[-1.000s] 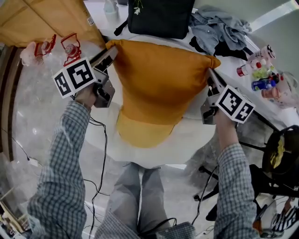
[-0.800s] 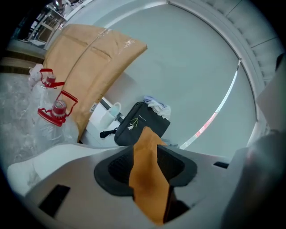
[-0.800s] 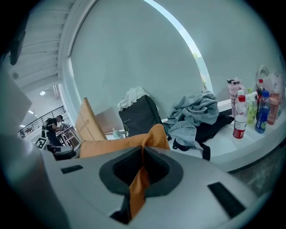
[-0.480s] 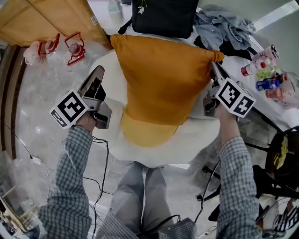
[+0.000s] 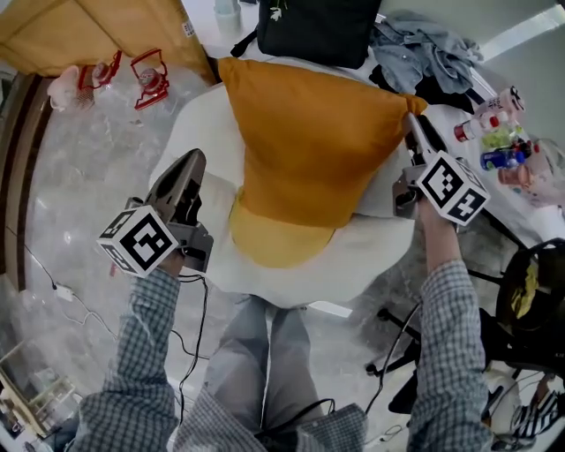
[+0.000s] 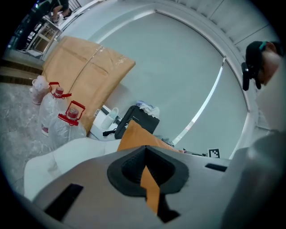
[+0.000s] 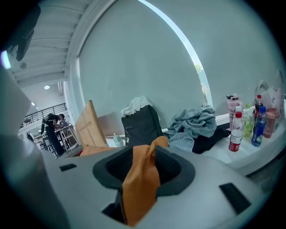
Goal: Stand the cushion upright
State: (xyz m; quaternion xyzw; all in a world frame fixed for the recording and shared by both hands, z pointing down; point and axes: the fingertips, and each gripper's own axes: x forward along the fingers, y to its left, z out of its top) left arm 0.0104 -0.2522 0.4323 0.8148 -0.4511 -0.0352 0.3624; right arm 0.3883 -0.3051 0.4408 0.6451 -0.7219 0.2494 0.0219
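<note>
The orange cushion (image 5: 309, 150) stands on its lower edge on a white seat (image 5: 199, 132), its top toward a black bag. My right gripper (image 5: 411, 125) is at the cushion's top right corner. Its jaws have just been opening, and the bunched corner (image 7: 140, 179) still lies loosely between them. My left gripper (image 5: 188, 168) hangs off the seat's left edge, clear of the cushion, jaws shut on nothing. In the left gripper view the cushion (image 6: 136, 134) shows beyond the closed jaws.
A black bag (image 5: 309, 31) stands behind the cushion. Beside it lies a heap of clothes (image 5: 424, 48), with bottles (image 5: 494, 132) at the far right. Two red-capped water jugs (image 5: 150, 75) and cardboard (image 5: 88, 22) are on the left. A black chair (image 5: 530, 300) stands at the right.
My left gripper has let go of the cushion's top left corner, closed, and drawn back down and to the left. The right gripper has stayed at the right corner and its jaws have parted.
</note>
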